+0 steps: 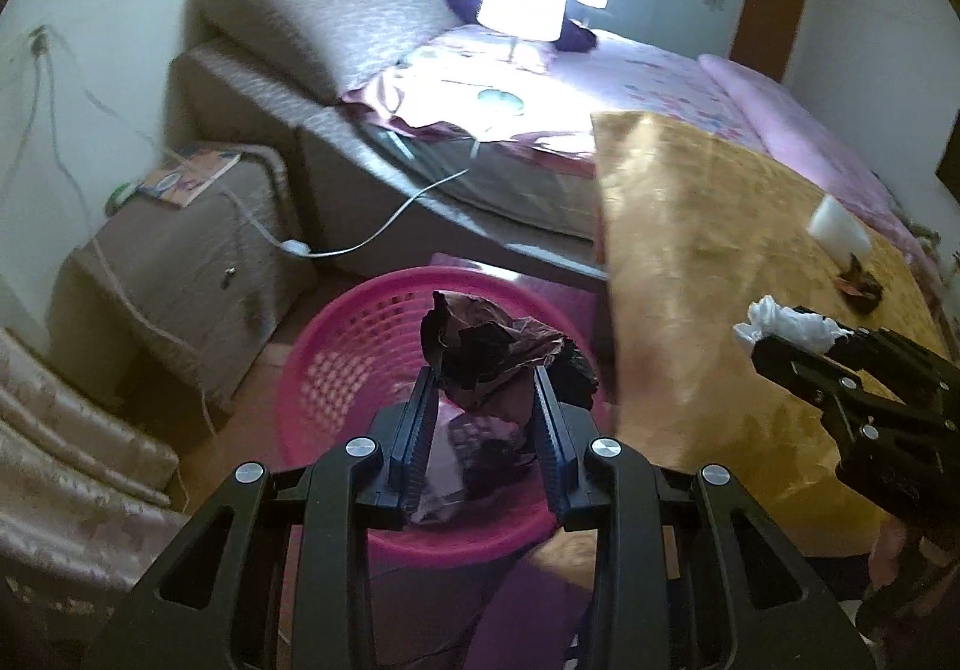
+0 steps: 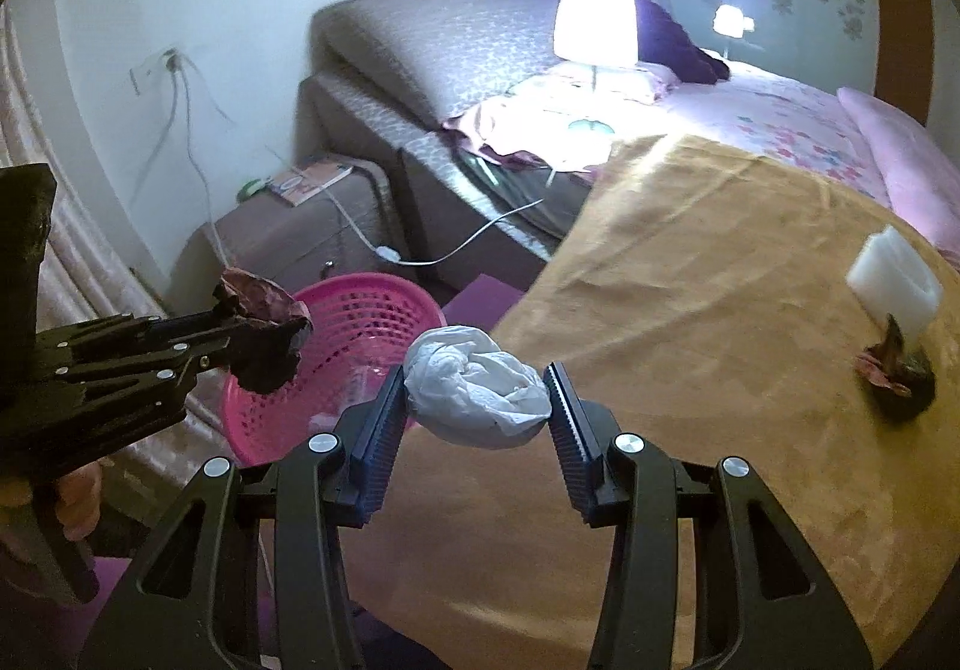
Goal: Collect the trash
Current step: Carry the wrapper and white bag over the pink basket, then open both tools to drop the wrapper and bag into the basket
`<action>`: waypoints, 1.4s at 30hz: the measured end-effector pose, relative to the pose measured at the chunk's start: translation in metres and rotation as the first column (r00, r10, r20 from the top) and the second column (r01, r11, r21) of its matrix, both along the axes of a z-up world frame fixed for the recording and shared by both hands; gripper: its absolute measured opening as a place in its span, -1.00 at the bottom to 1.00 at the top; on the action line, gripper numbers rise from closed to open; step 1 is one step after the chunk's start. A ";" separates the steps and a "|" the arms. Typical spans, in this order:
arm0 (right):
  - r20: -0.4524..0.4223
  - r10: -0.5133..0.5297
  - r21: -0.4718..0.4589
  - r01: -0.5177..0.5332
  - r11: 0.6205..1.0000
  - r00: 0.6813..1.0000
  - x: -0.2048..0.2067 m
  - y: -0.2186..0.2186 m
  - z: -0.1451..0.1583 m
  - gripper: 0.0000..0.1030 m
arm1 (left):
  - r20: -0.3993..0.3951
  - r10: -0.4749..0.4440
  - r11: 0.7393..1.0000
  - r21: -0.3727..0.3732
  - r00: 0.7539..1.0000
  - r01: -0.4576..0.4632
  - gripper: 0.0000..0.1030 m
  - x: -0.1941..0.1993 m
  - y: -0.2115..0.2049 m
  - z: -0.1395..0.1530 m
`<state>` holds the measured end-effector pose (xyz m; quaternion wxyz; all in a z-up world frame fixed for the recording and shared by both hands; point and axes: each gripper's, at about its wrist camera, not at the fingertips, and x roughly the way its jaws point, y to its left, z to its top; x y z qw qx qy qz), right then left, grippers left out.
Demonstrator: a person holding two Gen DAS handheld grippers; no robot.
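Left wrist view: left claw (image 1: 483,400) clenched on a dark maroon crumpled wrapper (image 1: 498,355), held directly above the pink basket (image 1: 354,334). Beyond the basket, a brown bedside cabinet (image 1: 180,262) with a white cable (image 1: 384,226) trailing toward the bed (image 1: 630,69). To the right of the claw, the worktop (image 1: 690,250) under a golden cloth.

Right wrist view: right claw (image 2: 477,400) clenched on a white crumpled wad (image 2: 480,388), held over the worktop's near-left edge, just right of the basket. Farther right of this claw, on the cloth, a white block (image 2: 897,277) beside a small dark scrap (image 2: 900,364). Ahead, a lit lamp (image 2: 596,18) on the bed.
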<state>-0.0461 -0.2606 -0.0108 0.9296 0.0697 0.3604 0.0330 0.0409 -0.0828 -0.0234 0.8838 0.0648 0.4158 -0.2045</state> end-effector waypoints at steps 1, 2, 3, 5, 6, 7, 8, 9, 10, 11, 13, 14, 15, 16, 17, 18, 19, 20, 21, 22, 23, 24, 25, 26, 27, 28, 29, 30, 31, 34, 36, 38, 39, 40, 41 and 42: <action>-0.004 0.010 -0.001 -0.010 1.000 1.000 0.003 0.004 -0.001 -0.13 | -0.004 0.010 1.000 -0.001 1.000 -0.010 -0.42 0.002 0.004 -0.001; -0.008 0.017 -0.002 -0.017 1.000 1.000 0.006 0.007 -0.001 -0.13 | -0.008 0.018 1.000 0.000 1.000 -0.018 -0.42 0.003 0.006 -0.002; -0.010 0.022 -0.003 -0.022 1.000 1.000 0.007 0.009 -0.002 -0.13 | -0.012 0.026 1.000 0.001 1.000 -0.026 -0.42 0.004 0.008 -0.004; -0.017 0.035 -0.001 -0.035 0.999 0.999 0.011 0.014 -0.003 -0.13 | -0.018 0.039 0.999 0.007 0.999 -0.039 -0.42 0.007 0.011 -0.006; -0.020 0.041 0.000 -0.041 0.999 0.999 0.014 0.017 -0.003 -0.13 | -0.021 0.046 0.999 0.010 0.999 -0.046 -0.42 0.009 0.013 -0.008; -0.023 0.045 0.001 -0.045 0.999 0.999 0.015 0.018 -0.004 -0.13 | -0.023 0.050 0.999 0.012 0.998 -0.050 -0.42 0.010 0.014 -0.009; -0.025 0.049 0.000 -0.050 0.999 0.998 0.017 0.020 -0.004 -0.13 | -0.024 0.055 0.998 0.015 0.998 -0.055 -0.42 0.011 0.015 -0.010; -0.029 0.055 0.000 -0.055 0.999 0.998 0.019 0.022 -0.005 -0.13 | -0.025 0.063 0.998 0.020 0.998 -0.063 -0.42 0.012 0.017 -0.011; -0.031 0.057 0.001 -0.057 0.998 0.998 0.021 0.024 -0.005 -0.13 | -0.027 0.069 0.997 0.022 0.997 -0.068 -0.42 0.014 0.018 -0.012; -0.034 0.061 0.003 -0.061 0.998 0.998 0.024 0.026 -0.006 -0.12 | -0.032 0.076 0.997 0.023 0.997 -0.075 -0.42 0.016 0.020 -0.014; -0.039 0.068 0.005 -0.068 0.998 0.997 0.028 0.029 -0.007 -0.12 | -0.040 0.090 0.996 0.028 0.995 -0.089 -0.42 0.018 0.024 -0.016; -0.042 0.072 0.007 -0.072 0.997 0.996 0.031 0.031 -0.008 -0.12 | -0.043 0.097 0.995 0.032 0.994 -0.096 -0.42 0.020 0.025 -0.017; -0.047 0.076 0.009 -0.076 0.997 0.996 0.034 0.033 -0.009 -0.12 | -0.047 0.105 0.994 0.037 0.993 -0.103 -0.42 0.022 0.027 -0.019; -0.051 0.080 0.013 -0.079 0.997 0.995 0.038 0.034 -0.010 -0.12 | -0.051 0.112 0.993 0.042 0.992 -0.110 -0.42 0.024 0.029 -0.021; -0.057 0.083 0.019 -0.082 0.996 0.995 0.040 0.036 -0.011 -0.12 | -0.054 0.118 0.992 0.047 0.992 -0.115 -0.42 0.025 0.030 -0.023; -0.061 0.086 0.022 -0.085 0.996 0.994 0.042 0.037 -0.012 -0.12 | -0.061 0.124 0.991 0.051 0.990 -0.121 -0.42 0.026 0.032 -0.025; -0.067 0.091 0.027 -0.089 0.996 0.994 0.046 0.039 -0.014 -0.12 | -0.065 0.127 0.991 0.054 0.990 -0.124 -0.42 0.027 0.032 -0.026; -0.073 0.096 0.029 -0.094 0.995 0.993 0.049 0.041 -0.015 -0.12 | -0.069 0.131 0.990 0.057 0.989 -0.127 -0.42 0.028 0.033 -0.027; -0.079 0.101 0.030 -0.099 0.995 0.992 0.052 0.044 -0.017 -0.12 | -0.075 0.135 0.990 0.060 0.988 -0.130 -0.42 0.029 0.033 -0.029; -0.083 0.104 0.031 -0.102 0.994 0.991 0.053 0.045 -0.018 -0.12 | -0.080 0.138 0.989 0.061 0.987 -0.133 -0.42 0.031 0.034 -0.030; -0.089 0.109 0.032 -0.106 0.994 0.990 0.055 0.048 -0.020 -0.12 | -0.083 0.141 0.989 0.063 0.987 -0.136 -0.42 0.032 0.035 -0.031; -0.095 0.113 0.033 -0.110 0.993 0.989 0.058 0.049 -0.021 -0.12 | -0.087 0.144 0.988 0.065 0.986 -0.139 -0.42 0.033 0.035 -0.032; -0.101 0.118 0.033 -0.115 0.993 0.988 0.061 0.051 -0.022 -0.12 | -0.089 0.147 0.988 0.066 0.985 -0.141 -0.42 0.033 0.036 -0.033; -0.106 0.123 0.033 -0.120 0.992 0.987 0.063 0.053 -0.024 -0.12 | -0.092 0.149 0.987 0.068 0.984 -0.144 -0.42 0.034 0.036 -0.034; -0.111 0.127 0.033 -0.124 0.992 0.986 0.064 0.055 -0.025 -0.12 | -0.096 0.153 0.987 0.069 0.984 -0.146 -0.42 0.034 0.037 -0.035; -0.116 0.131 0.033 -0.128 0.991 0.985 0.066 0.057 -0.027 -0.12 | -0.102 0.154 0.987 0.070 0.983 -0.148 -0.42 0.035 0.038 -0.036; -0.120 0.133 0.033 -0.130 0.991 0.984 0.067 0.058 -0.029 -0.12 | -0.105 0.155 0.986 0.070 0.982 -0.148 -0.41 0.036 0.038 -0.037; -0.125 0.136 0.036 -0.132 0.991 0.983 0.069 0.059 -0.031 -0.12 | -0.108 0.156 0.986 0.072 0.982 -0.148 -0.40 0.036 0.038 -0.038; -0.129 0.137 0.037 -0.133 0.990 0.982 0.070 0.060 -0.032 -0.12 | -0.108 0.156 0.986 0.073 0.982 -0.149 -0.40 0.036 0.037 -0.038; -0.140 0.141 0.042 -0.136 0.990 0.980 0.075 0.063 -0.036 -0.09 | -0.110 0.163 0.985 0.072 0.980 -0.156 -0.34 0.036 0.038 -0.039; -0.144 0.143 0.047 -0.138 0.989 0.979 0.076 0.064 -0.038 0.00 | -0.115 0.173 0.984 0.070 0.978 -0.166 -0.17 0.037 0.040 -0.039; -0.145 0.144 0.054 -0.138 0.989 0.979 0.077 0.065 -0.038 0.10 | -0.120 0.183 0.982 0.065 0.976 -0.176 -0.07 0.039 0.042 -0.040; -0.144 0.145 0.058 -0.138 0.989 0.979 0.077 0.065 -0.038 0.15 | -0.122 0.186 0.982 0.062 0.975 -0.180 -0.02 0.039 0.043 -0.041; -0.141 0.145 0.059 -0.138 0.989 0.979 0.076 0.065 -0.038 0.17 | -0.123 0.191 0.981 0.061 0.974 -0.185 0.02 0.040 0.043 -0.041; -0.138 0.146 0.058 -0.139 0.989 0.980 0.076 0.065 -0.038 0.21 | -0.124 0.196 0.980 0.060 0.973 -0.190 0.11 0.040 0.044 -0.041; -0.137 0.145 0.060 -0.138 0.989 0.980 0.075 0.065 -0.037 0.23 | -0.124 0.200 0.979 0.058 0.972 -0.194 0.16 0.040 0.044 -0.040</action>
